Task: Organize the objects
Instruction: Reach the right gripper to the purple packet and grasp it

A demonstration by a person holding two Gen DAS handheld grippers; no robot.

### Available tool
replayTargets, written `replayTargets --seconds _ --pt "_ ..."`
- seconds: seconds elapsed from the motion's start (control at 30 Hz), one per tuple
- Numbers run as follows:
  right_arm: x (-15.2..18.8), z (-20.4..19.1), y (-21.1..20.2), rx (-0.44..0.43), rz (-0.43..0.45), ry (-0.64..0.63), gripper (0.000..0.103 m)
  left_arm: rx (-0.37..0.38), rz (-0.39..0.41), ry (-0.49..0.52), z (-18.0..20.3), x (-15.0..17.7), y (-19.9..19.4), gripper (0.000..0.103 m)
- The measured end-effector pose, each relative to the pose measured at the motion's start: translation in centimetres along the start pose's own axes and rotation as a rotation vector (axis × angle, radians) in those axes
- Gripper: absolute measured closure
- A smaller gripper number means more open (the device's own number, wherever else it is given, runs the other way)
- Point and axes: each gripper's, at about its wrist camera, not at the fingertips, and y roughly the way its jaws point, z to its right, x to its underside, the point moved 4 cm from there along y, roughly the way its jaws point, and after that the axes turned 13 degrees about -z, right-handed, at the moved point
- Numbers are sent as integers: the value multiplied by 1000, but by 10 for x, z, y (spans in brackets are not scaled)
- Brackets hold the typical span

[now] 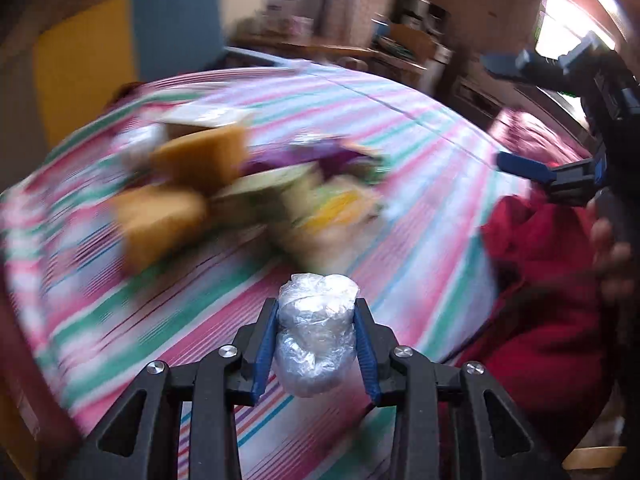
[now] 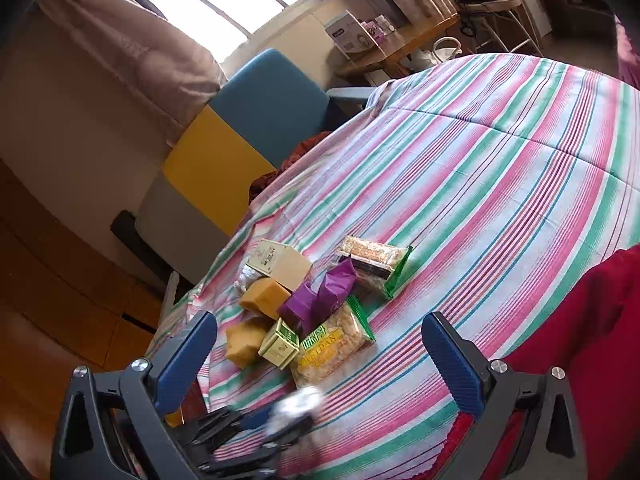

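My left gripper [image 1: 316, 312] is shut on a small plastic-wrapped silvery bundle [image 1: 316, 332] and holds it above the striped bedspread [image 1: 420, 152]; the bundle also shows blurred in the right wrist view [image 2: 298, 404]. My right gripper [image 2: 320, 340] is open and empty above the bed; it also shows at the right edge of the left wrist view [image 1: 508, 116]. A heap of snacks lies on the bedspread [image 2: 500, 168]: two orange blocks [image 2: 266, 296], a cream box [image 2: 280, 262], a purple packet [image 2: 320, 296], a small green box [image 2: 280, 344], a yellow-labelled cracker pack [image 2: 332, 350] and a green-edged bar pack [image 2: 374, 262].
A red garment [image 2: 592, 332] lies on the bed at the right. A blue and yellow chair [image 2: 256, 120] stands beyond the bed's far edge. A wooden desk [image 2: 404, 44] with boxes stands by the window. The left wrist view is motion-blurred.
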Motion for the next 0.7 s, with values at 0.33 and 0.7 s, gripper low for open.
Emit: replayTargets --seconds 0.33,0.7 --pt "3 -3 17 100 -77 -22 0 -90 34 -113 -59 48 -7 69" --pt "10 -21 48 249 -224 -142 0 -56 82 -103 -60 50 -5 70"
